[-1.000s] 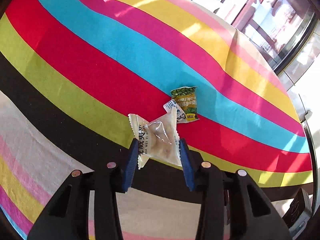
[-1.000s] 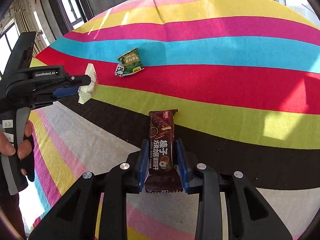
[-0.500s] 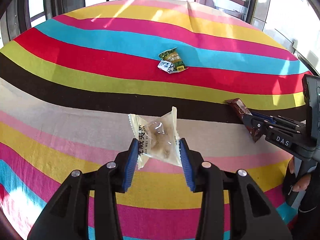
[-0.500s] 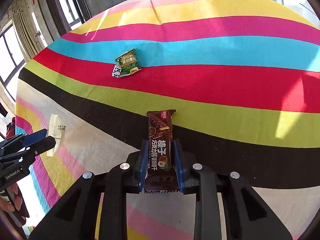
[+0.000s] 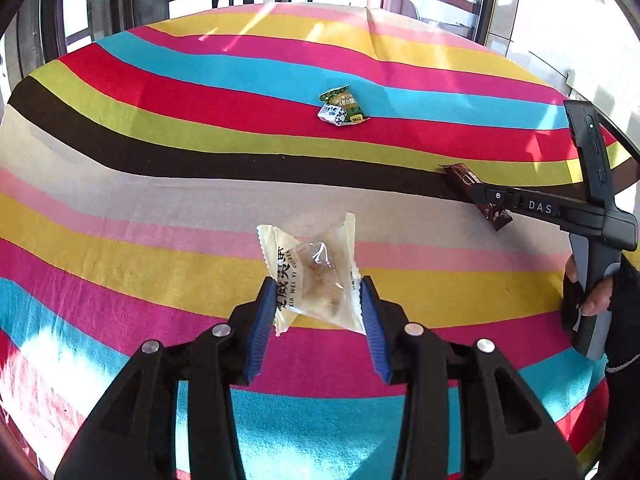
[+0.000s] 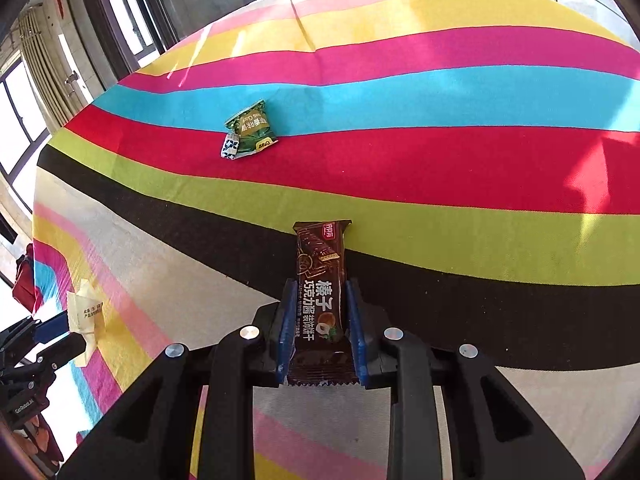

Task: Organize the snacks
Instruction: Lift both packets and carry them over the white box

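Left wrist view: a pale, partly see-through snack packet [image 5: 316, 276] with Chinese print is pinched between the blue pads of the left tongs [image 5: 318, 308], held up over the yellow and pink stripes of a surface covered by a rainbow-striped cloth [image 5: 160, 264]. Farther off, on the border of the red and blue stripes, a small green snack packet [image 5: 346, 104] lies with a white-and-blue wrapped sweet [image 5: 331, 114] touching its near side; whether the sweet is tucked under the packet is hard to tell. At the right edge a hand [image 5: 600, 292] holds the handle of the right tongs [image 5: 494, 210], which grip a brown wafer bar [image 5: 464, 174].

Right wrist view: the brown chocolate hazelnut wafer bar [image 6: 320, 280] stands lengthwise between the narrow-set right tongs [image 6: 320, 312], whose jaws have just been closing on it, above the black stripe. The green packet [image 6: 254, 128] and sweet [image 6: 230, 148] lie well beyond it. At the far left, the left tongs [image 6: 60, 336] carry the pale packet [image 6: 84, 312].
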Tool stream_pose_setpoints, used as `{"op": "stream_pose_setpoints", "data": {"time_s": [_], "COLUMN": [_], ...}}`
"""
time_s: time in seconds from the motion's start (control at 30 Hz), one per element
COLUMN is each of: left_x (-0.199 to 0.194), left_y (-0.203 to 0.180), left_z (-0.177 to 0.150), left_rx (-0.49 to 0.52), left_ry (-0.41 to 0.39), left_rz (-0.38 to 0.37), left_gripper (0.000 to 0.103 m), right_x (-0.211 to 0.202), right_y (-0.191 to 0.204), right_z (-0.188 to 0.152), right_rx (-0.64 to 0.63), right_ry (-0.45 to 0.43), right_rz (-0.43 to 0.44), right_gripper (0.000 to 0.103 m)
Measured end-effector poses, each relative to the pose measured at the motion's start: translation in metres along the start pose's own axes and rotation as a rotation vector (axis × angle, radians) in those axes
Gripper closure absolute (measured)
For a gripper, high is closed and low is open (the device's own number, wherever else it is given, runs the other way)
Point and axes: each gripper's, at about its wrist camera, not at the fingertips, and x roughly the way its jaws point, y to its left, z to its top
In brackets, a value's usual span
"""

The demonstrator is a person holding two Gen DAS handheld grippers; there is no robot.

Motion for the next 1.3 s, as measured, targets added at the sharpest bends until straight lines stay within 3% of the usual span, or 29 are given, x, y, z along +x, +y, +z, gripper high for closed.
{"op": "stream_pose_setpoints", "data": {"time_s": [0.2, 0.5, 0.87, 1.3], "left_x": [-0.015, -0.023, -0.032, -0.063], "left_y": [0.018, 0.018, 0.013, 0.042], "left_z": [-0.015, -0.027, -0.04, -0.068], "left_rx": [-0.004, 0.056, 0.092, 0.068], "left_ry": [0.004, 0.004, -0.012, -0.046], "left_rz": [-0.01, 0.066, 0.08, 0.118], "left_gripper": [0.061, 0.061, 0.061, 0.061], "right_x": [-0.028, -0.076, -0.091, -0.091], "right_y": [0.006, 0.068, 0.112, 0.168], "right_z": [-0.014, -0.063, -0.089, -0.105], "right_rx": [0.052, -0.007, -0.06, -0.146], "right_ry": [-0.04, -0.074, -0.076, -0.053], "right_rz": [0.059, 0.121, 0.153, 0.208], "right_gripper": [0.078, 0.078, 0.078, 0.078]}}
